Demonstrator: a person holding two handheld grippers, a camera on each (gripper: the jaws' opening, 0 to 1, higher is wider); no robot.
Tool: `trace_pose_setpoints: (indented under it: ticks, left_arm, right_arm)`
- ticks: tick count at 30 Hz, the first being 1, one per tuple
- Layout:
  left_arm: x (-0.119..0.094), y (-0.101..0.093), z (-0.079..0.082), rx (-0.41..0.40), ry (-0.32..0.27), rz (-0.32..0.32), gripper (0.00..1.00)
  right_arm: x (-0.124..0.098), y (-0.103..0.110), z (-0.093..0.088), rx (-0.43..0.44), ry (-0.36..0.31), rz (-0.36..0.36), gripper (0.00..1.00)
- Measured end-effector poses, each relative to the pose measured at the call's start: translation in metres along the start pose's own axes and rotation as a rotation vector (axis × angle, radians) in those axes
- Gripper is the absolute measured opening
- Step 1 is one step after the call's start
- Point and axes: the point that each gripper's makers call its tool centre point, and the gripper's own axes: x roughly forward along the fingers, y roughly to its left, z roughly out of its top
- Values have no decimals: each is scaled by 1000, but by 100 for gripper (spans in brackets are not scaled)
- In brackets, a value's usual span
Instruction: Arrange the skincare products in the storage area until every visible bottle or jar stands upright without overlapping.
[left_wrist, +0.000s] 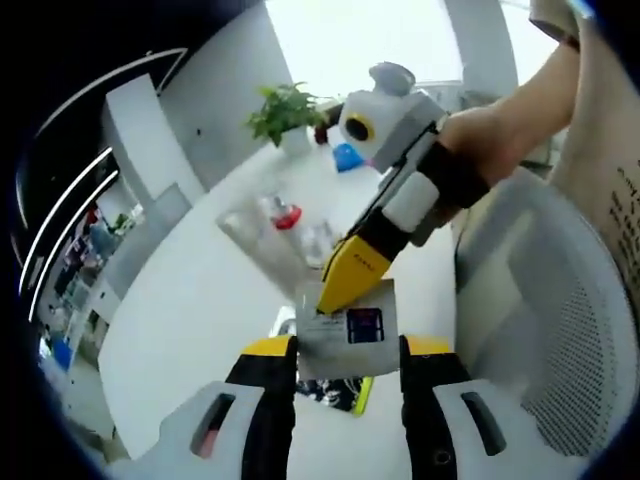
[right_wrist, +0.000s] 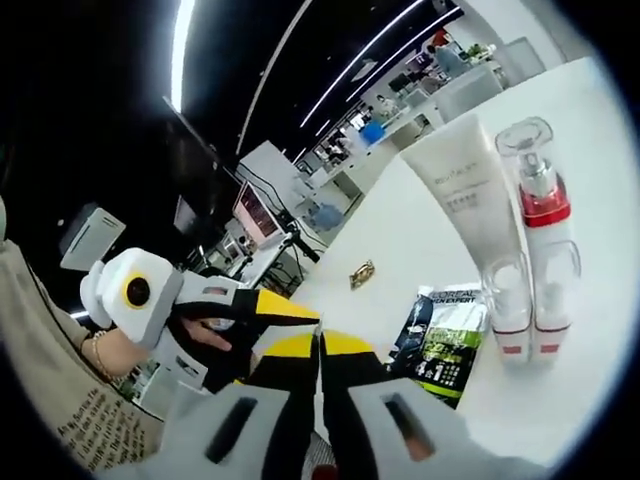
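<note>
Left gripper view has my left gripper (left_wrist: 348, 350) clamped on a pale sachet (left_wrist: 347, 333), one jaw on each side edge of it. Just beyond the sachet sits the right gripper (left_wrist: 345, 280), its yellow jaw tip touching the sachet's top edge; I cannot tell from here how its jaws stand. Behind it on the white table (left_wrist: 180, 320) stand clear bottles (left_wrist: 285, 225), one red-banded, and farther off a green plant (left_wrist: 285, 110). Under the sachet lies a dark packet (left_wrist: 340, 392).

Right gripper view shows my right gripper (right_wrist: 320, 345) with jaws pressed together, nothing between them. Beside the packet (right_wrist: 445, 340) stand two pump bottles (right_wrist: 535, 260), upright, touching each other, with a white tube (right_wrist: 470, 190) lying behind them.
</note>
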Motion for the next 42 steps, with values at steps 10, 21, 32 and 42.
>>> trace_pose_setpoints:
  ticks: [10, 21, 32, 42]
  left_arm:
    - [-8, 10, 5, -431, -181, 7, 49]
    - [-26, 9, 30, -912, -486, -112, 52]
    - [-38, 15, 42, -1124, -660, -183, 24]
    - [-47, 16, 52, -1123, -661, -172, 1]
  right_arm:
    - [-12, -5, 26, 174, -164, -6, 1]
    - [-20, 17, 51, 327, -324, 113, 1]
    - [-25, 31, 58, 395, -405, 158, 1]
    - [-25, 32, 44, 289, -358, 102, 1]
